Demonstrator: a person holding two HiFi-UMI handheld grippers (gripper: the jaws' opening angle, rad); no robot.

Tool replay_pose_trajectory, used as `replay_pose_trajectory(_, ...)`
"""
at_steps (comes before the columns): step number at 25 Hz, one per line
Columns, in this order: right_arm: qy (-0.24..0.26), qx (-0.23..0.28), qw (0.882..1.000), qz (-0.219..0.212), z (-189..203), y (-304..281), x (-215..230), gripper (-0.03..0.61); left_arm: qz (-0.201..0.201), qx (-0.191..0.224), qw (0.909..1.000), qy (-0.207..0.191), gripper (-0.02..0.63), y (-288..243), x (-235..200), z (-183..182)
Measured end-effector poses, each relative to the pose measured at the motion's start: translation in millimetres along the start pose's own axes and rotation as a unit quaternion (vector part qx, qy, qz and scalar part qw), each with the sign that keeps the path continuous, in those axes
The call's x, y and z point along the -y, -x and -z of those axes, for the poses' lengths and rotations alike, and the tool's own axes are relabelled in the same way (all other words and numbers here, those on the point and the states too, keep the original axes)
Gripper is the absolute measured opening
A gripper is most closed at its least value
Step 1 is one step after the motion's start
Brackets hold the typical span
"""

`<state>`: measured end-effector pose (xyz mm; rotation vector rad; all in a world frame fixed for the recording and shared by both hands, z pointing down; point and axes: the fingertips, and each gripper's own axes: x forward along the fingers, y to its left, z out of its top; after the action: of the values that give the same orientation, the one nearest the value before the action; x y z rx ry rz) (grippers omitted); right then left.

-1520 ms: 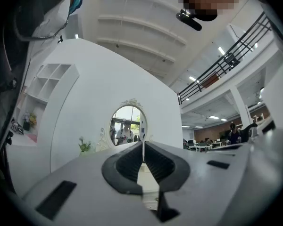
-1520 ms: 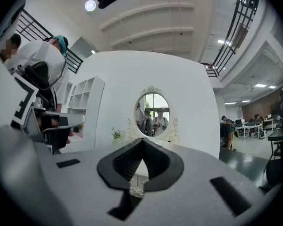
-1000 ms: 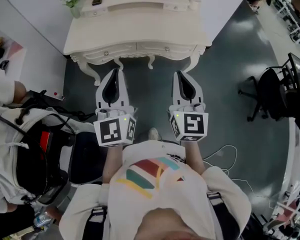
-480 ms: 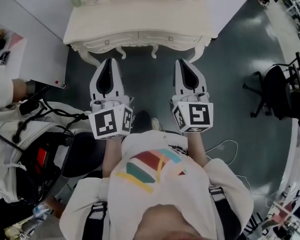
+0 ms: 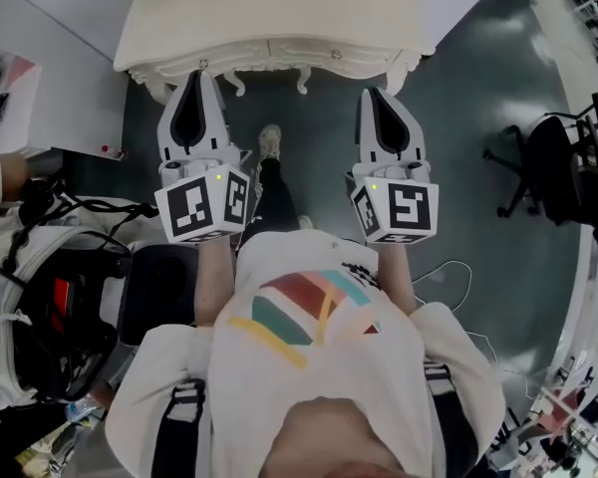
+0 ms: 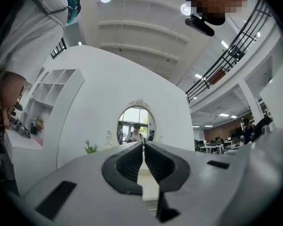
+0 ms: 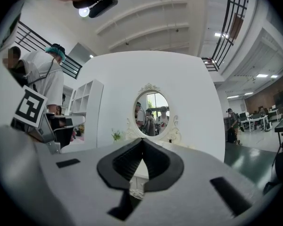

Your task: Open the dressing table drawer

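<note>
Right now both tongs are held out in front of me, side by side and well apart, each aimed at the dressing table (image 5: 279, 13) at the top of the head view. My left gripper (image 5: 198, 75) is clenched: in its own view the two dark pads meet at the tips with nothing caught between them. My right gripper (image 5: 373, 95) is clenched as well, pads tip to tip and empty. The drawer (image 5: 309, 52) sits in the cream front of the table just under the top, closed and flush with the carved apron (its knobs are too small for me to pick out with any confidence). In the head view the left tip overlaps the table's front edge near its left end, while the right tip lies just short of the front, near the right leg. Whether either one touches the wood I cannot tell from above. Both gripper views look past the jaws to the oval mirror (image 6: 136, 124) at the table's back, with a small green plant (image 6: 89, 148) to its left. A shoe (image 5: 270, 139) shows on the dark floor (image 5: 448, 118) between the grippers, and an office chair (image 5: 553, 162) stands well off to the right.
</note>
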<state>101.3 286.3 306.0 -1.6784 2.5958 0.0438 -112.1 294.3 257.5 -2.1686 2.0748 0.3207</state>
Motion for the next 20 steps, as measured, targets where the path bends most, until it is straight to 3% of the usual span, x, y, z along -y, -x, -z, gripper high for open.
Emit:
replay_pose_trajectory(5,0.010,0.003,1.000,0.010,-0.1,-16.5,11.1,0.000,0.025,0.013,0.9996,0.003,0.012,-27.8,11.8,2.0)
replay_pose_trajectory(9,0.015,-0.002,1.000,0.012,3.5,-42.7,17.9,0.000,0.035,-0.001,0.9993,0.012,0.012,-56.7,15.0,11.9)
replay_pose_trajectory(20,0.014,-0.023,0.999,0.021,18.7,-142.4,33.1,0.000,0.047,-0.011,0.9987,0.019,0.012,-152.9,-18.3,47.5)
